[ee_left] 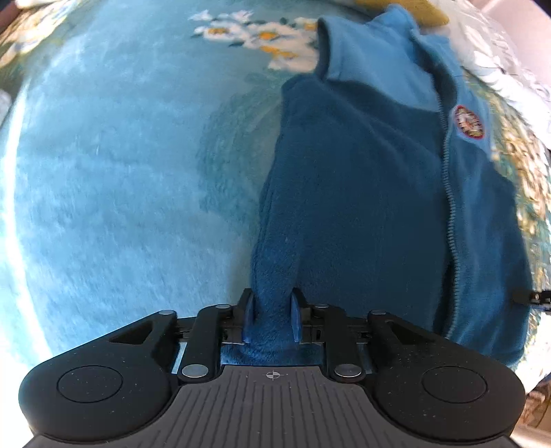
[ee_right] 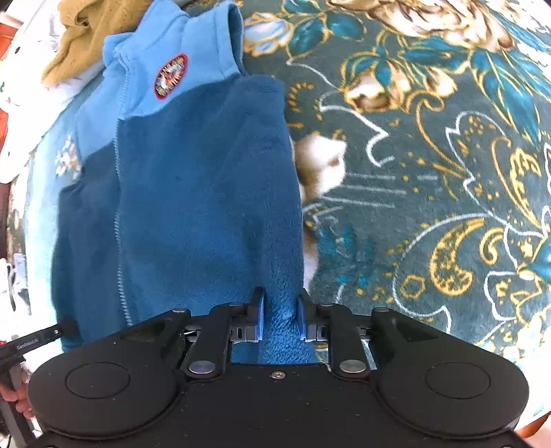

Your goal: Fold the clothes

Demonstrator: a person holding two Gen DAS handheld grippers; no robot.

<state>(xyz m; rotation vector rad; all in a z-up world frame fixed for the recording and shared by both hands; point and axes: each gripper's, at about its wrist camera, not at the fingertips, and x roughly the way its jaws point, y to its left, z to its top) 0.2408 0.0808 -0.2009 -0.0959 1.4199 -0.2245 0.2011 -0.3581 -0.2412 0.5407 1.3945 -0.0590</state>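
A blue fleece zip jacket (ee_left: 372, 179) with a lighter blue collar and a round red-edged badge (ee_left: 468, 124) lies on a patterned blanket. My left gripper (ee_left: 272, 303) is shut on the jacket's bottom hem near its left edge. The jacket also shows in the right wrist view (ee_right: 193, 193), badge (ee_right: 171, 75) at the upper left. My right gripper (ee_right: 279, 303) is shut on the bottom hem near the jacket's right edge. The hem bunches between both pairs of blue pads.
The blanket (ee_left: 103, 172) is light blue with white flowers on the left, dark teal with gold ornaments (ee_right: 430, 172) on the right. A mustard-yellow garment (ee_right: 86, 31) lies beyond the collar. The other gripper's tip (ee_right: 51, 334) shows at the lower left.
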